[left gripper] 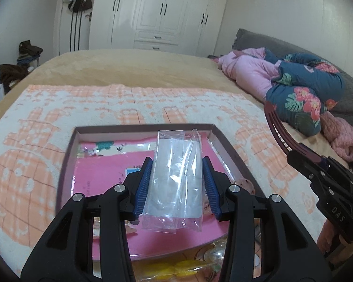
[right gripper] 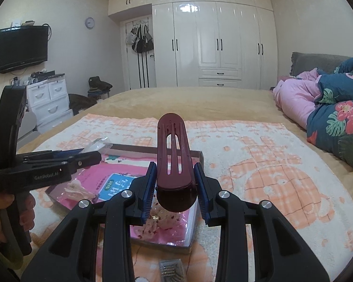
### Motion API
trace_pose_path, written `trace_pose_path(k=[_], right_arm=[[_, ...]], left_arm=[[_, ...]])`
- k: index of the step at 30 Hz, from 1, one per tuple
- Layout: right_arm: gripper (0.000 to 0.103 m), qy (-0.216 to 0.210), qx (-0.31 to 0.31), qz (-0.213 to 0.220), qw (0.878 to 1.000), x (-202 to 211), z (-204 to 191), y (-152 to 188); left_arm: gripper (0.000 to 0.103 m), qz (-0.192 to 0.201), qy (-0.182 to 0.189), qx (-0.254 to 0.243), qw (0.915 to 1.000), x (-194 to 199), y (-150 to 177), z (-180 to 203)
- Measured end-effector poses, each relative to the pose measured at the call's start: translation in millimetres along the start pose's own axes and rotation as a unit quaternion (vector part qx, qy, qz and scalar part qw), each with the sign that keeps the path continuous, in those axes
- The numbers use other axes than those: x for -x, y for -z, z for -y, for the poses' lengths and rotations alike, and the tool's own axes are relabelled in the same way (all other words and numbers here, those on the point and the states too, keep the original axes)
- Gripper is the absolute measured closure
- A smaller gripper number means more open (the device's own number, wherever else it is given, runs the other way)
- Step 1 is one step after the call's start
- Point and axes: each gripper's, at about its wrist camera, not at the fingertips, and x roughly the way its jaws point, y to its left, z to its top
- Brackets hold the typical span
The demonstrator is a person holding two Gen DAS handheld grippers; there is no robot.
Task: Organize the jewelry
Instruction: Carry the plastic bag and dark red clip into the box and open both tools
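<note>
Left gripper (left gripper: 176, 183) pinches clear bag (left gripper: 176, 176); right gripper (right gripper: 175, 183) clamps maroon hair clip (right gripper: 174, 152) — approach from 3 o'clock, aligning clip with bag mouth.

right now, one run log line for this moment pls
left gripper: shut on clear bag | right gripper: shut on maroon clip | both held over open box on towel
</note>
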Motion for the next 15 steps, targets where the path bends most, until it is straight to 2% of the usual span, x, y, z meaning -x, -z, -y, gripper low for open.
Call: trace_pose_path(k=[15], right_arm=[[0.072, 0.005, 0.001, -0.083, 0.997, -50, -5, 34]], left_arm=[[0.069, -0.06, 0.005, 0.015, 0.998, -36, 17, -9]])
